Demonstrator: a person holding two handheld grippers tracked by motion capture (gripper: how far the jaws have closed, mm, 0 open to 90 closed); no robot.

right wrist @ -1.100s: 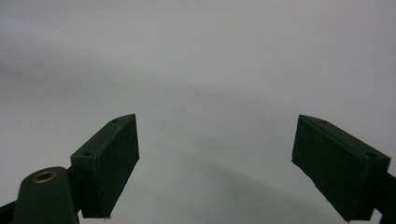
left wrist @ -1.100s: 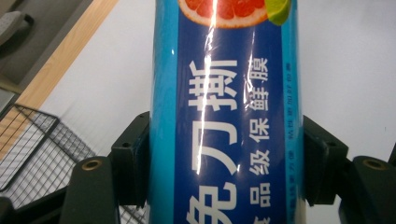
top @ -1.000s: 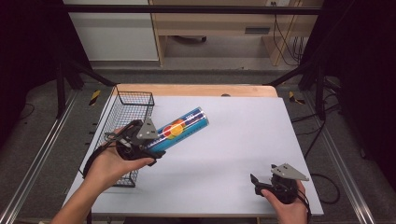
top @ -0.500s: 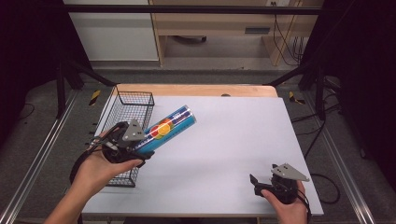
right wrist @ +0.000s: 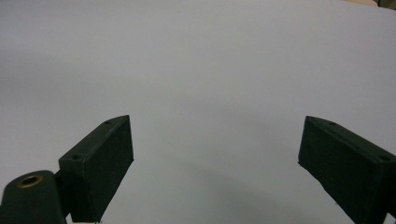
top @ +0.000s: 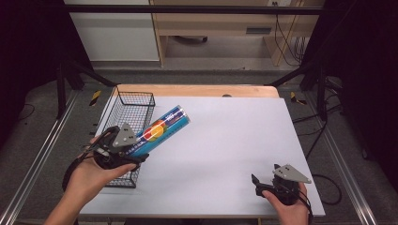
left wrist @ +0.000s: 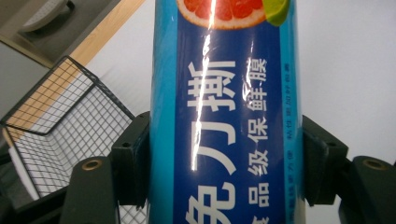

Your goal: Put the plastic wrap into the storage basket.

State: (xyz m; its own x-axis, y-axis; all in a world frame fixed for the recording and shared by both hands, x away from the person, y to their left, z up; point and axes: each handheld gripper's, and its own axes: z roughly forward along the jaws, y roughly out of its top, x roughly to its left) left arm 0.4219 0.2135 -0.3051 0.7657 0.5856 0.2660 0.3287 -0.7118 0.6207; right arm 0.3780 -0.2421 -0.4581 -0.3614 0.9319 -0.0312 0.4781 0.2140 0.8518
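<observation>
The left tool [top: 141, 149] grips a blue cardboard cling-film box [top: 162, 130] tilted above the black wire basket [top: 133, 101] at the white bench's [top: 225, 140] edge; lowering it in remains. The right tool [top: 263, 180] rests released, holding nothing, well apart.

A black wire basket [top: 133, 112] sits at the left edge of the white table [top: 234, 140]. Behind the table stands a wooden bench [top: 220, 23] with cables [top: 284, 35] hanging.
</observation>
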